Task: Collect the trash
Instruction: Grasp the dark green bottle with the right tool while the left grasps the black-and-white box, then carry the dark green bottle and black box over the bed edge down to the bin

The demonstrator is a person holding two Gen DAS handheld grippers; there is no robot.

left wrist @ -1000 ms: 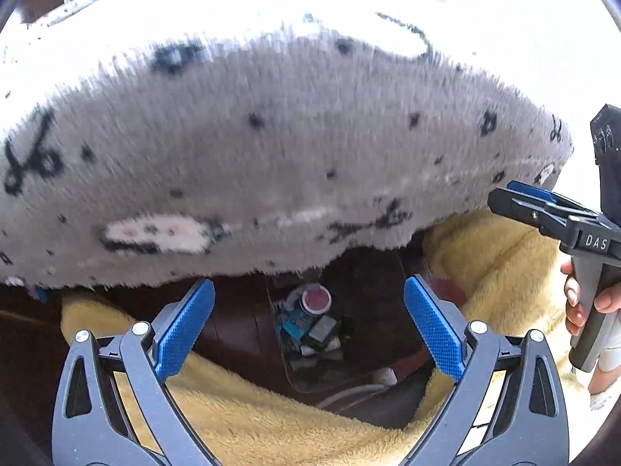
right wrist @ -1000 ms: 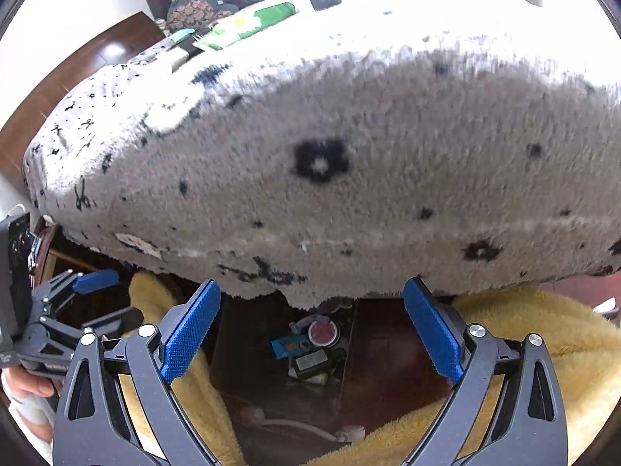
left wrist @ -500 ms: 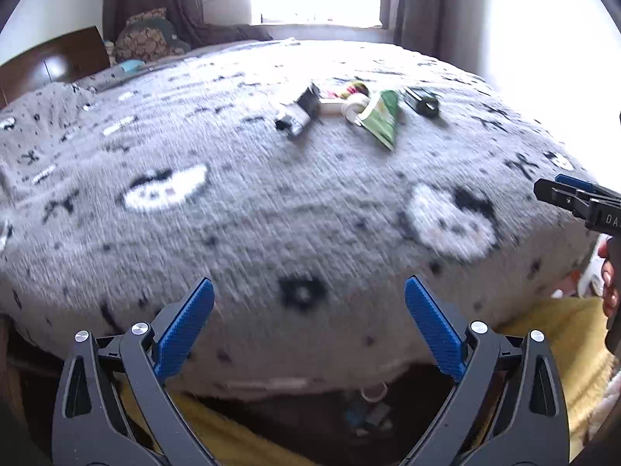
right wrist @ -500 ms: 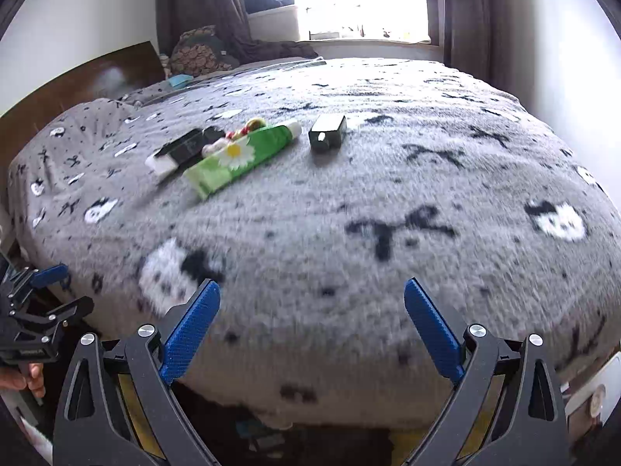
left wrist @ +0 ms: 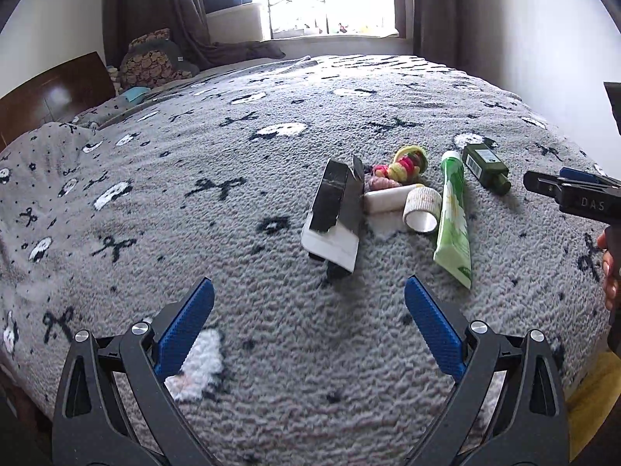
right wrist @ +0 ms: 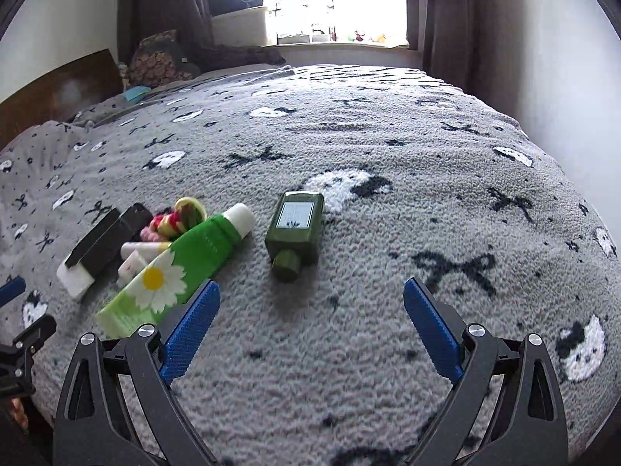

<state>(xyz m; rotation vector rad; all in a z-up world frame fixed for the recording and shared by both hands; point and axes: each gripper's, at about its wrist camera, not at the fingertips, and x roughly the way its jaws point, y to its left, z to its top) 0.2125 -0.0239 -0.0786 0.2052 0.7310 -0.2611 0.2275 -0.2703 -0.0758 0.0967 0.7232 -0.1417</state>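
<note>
Bed (left wrist: 271,349) covered with grey fleece blanket (right wrist: 388,163), bow and cat pattern. On blanket, close together: black-white carton (left wrist: 334,219), hair ties (left wrist: 403,161), white tape roll (left wrist: 422,209), green tube (left wrist: 453,217), dark green bottle (right wrist: 297,229).

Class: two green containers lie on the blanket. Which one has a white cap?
The bright green tube with the daisy print has the white cap. The dark green bottle beside it, apart from the tube, has a dark green cap.
</note>
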